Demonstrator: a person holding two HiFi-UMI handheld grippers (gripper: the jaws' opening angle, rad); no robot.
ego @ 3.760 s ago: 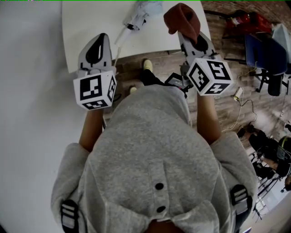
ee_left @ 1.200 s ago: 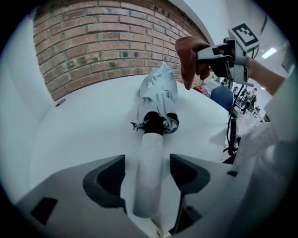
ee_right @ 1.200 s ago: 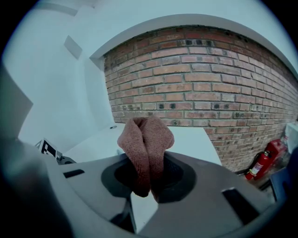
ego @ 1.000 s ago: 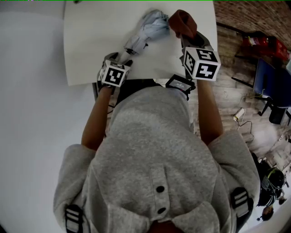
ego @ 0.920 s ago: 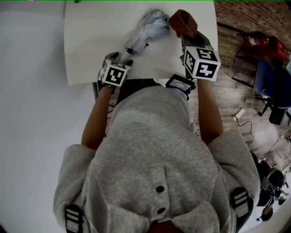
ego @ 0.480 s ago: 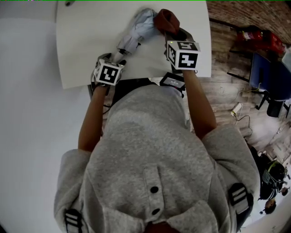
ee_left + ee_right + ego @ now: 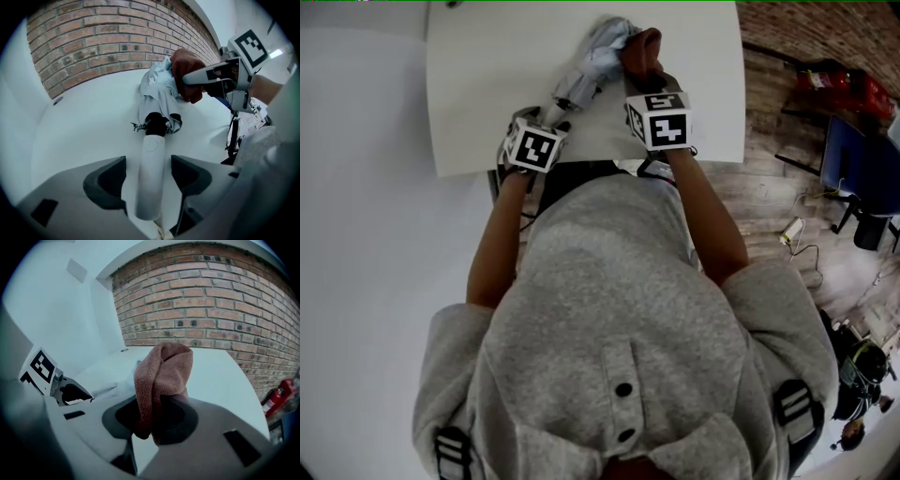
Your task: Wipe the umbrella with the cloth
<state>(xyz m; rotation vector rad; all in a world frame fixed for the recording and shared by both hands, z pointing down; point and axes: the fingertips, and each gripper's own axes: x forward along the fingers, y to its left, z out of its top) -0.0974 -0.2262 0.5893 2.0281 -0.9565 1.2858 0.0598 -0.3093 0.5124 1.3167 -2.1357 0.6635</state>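
**A:** The umbrella handle (image 7: 152,154) is straddled by the left gripper (image 7: 148,172), jaws narrow, slivers of gap either side. The folded umbrella (image 7: 592,66) is laid on the tabletop (image 7: 483,80).

**B:** Wiping step, looks like. The cloth (image 7: 161,376) is clamped in the right gripper (image 7: 157,420) and pressed against it. A stroke down the fabric is probably called for next.

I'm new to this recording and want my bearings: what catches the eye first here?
A reddish-brown cloth, clamped in the right gripper, rests against the folded pale-blue umbrella lying on the white table. The umbrella's white handle lies between the left gripper's jaws, near the table's front edge.
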